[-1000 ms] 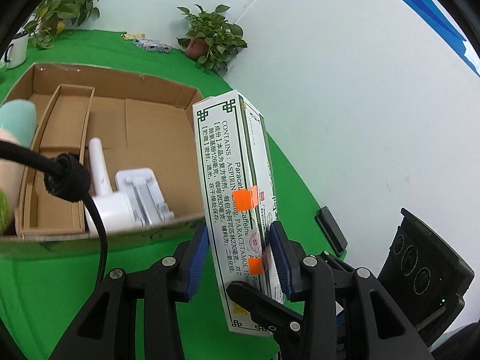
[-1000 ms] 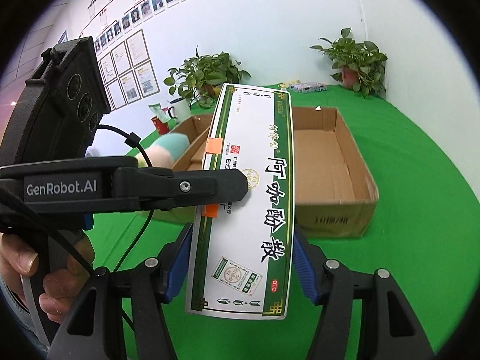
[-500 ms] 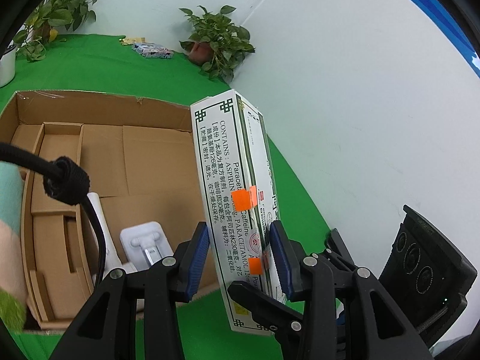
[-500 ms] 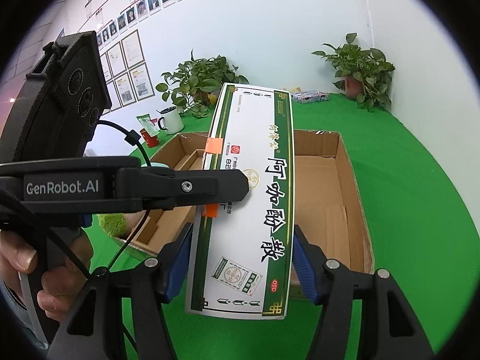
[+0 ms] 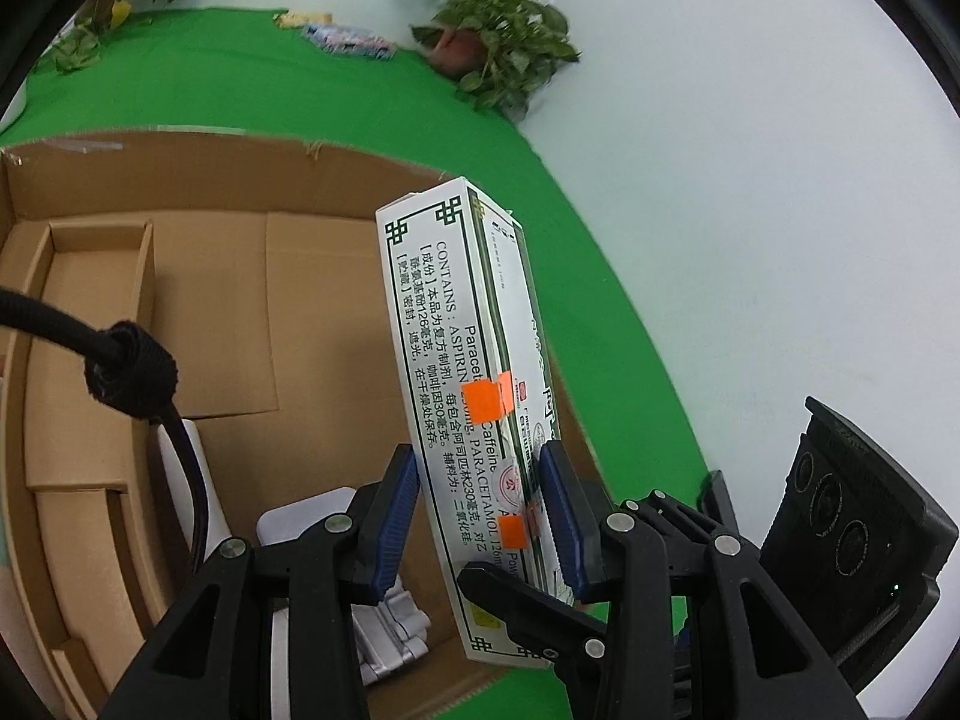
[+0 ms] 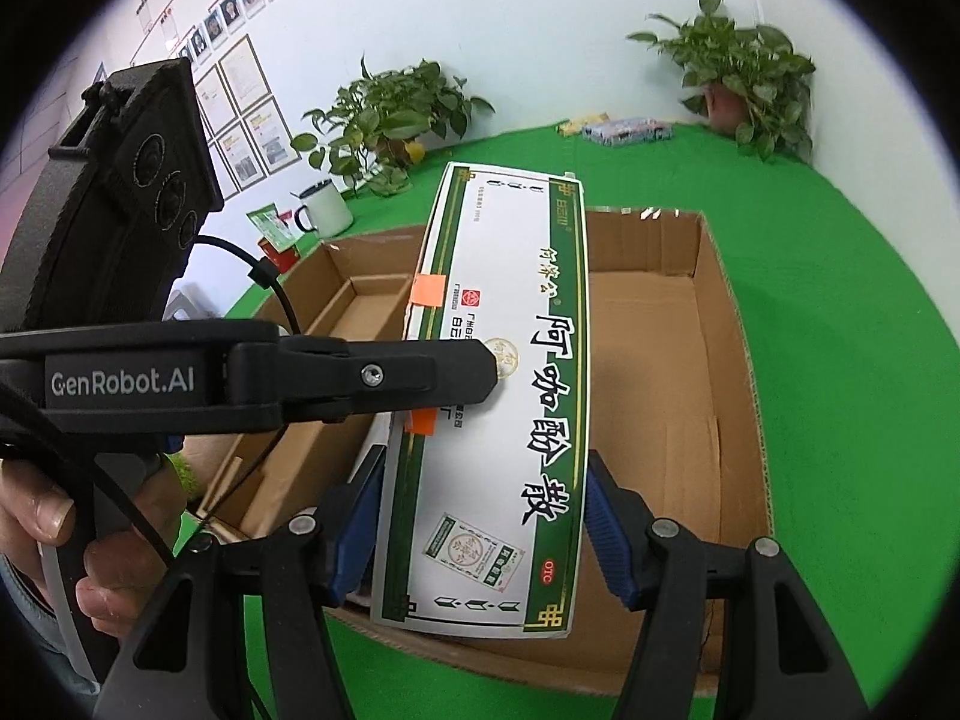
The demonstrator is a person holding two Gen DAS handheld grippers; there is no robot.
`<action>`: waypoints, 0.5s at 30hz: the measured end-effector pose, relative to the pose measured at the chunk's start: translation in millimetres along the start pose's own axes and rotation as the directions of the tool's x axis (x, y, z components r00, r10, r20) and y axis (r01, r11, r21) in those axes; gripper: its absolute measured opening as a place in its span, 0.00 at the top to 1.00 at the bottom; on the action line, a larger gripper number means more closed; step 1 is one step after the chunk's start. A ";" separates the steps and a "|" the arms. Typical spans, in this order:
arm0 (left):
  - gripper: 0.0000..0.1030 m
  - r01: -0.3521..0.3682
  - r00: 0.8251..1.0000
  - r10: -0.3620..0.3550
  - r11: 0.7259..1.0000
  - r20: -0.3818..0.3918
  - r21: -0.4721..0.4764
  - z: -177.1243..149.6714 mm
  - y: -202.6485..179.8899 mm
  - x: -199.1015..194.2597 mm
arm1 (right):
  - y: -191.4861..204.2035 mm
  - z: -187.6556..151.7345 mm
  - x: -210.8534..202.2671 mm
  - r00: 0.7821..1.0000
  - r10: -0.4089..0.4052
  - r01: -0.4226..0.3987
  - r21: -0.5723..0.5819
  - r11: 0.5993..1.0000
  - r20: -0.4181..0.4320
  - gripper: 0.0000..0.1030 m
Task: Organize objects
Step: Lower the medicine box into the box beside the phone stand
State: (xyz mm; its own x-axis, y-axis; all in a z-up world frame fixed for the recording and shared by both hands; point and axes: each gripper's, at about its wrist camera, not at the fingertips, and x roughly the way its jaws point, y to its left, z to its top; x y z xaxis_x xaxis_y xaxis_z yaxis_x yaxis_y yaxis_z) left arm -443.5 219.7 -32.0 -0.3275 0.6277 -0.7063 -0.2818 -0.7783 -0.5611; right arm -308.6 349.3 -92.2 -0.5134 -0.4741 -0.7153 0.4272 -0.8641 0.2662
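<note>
A long white and green medicine box [image 6: 516, 396] hangs tilted over an open cardboard carton [image 6: 738, 360]. My right gripper [image 6: 480, 516] is shut on its two long edges near the lower end. My left gripper [image 5: 480, 516] is shut across the thin sides of the medicine box [image 5: 456, 360], and one of its black fingers [image 6: 420, 372] lies on the printed face. The carton [image 5: 180, 180] lies below and to the left. It holds a white plastic part [image 5: 390, 612], a white tube [image 5: 198, 462] and a cardboard divider tray [image 5: 90, 300].
The carton sits on a green tablecloth [image 6: 840, 300] against a white wall. Potted plants [image 6: 744, 72] [image 6: 390, 120], a white mug [image 6: 324, 210] and small packets [image 6: 624, 129] stand at the table's back. A person's hand [image 6: 60, 510] holds the left gripper's handle.
Both grippers have carried the medicine box forward, from short of the carton's near wall to above its inside. The carton now fills more of both views.
</note>
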 end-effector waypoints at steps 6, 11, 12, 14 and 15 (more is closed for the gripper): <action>0.62 -0.003 0.997 0.000 0.999 -0.071 -0.033 1.7 19.4 35.3 | -12.8 -8.2 21.7 0.996 0.004 -0.001 0.028 1.000 -0.087 0.41; 0.62 -0.010 0.993 0.002 0.998 -0.122 -0.060 2.8 30.1 58.0 | -22.0 -12.7 33.5 0.990 0.008 -0.001 0.052 0.999 -0.140 0.41; 0.62 -0.006 0.992 -0.003 0.998 -0.129 -0.070 2.7 32.7 61.3 | -22.9 -14.1 35.8 0.988 0.006 0.002 0.051 0.999 -0.153 0.41; 0.62 -0.003 0.990 -0.010 0.996 -0.144 -0.090 2.5 37.4 67.8 | -22.6 -15.9 38.6 0.986 -0.003 0.012 0.048 0.999 -0.169 0.41; 0.62 -0.003 0.989 -0.011 0.996 -0.148 -0.092 2.4 38.5 69.8 | -22.3 -16.2 39.6 0.984 -0.007 0.016 0.048 0.999 -0.175 0.41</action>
State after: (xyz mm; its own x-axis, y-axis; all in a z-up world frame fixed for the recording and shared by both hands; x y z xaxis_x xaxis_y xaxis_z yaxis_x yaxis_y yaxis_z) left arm -479.4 233.6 -101.9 -0.1875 0.6269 -0.7562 -0.1963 -0.7783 -0.5964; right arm -326.4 352.6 -136.9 -0.3778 -0.4311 -0.8194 0.3831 -0.8785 0.2856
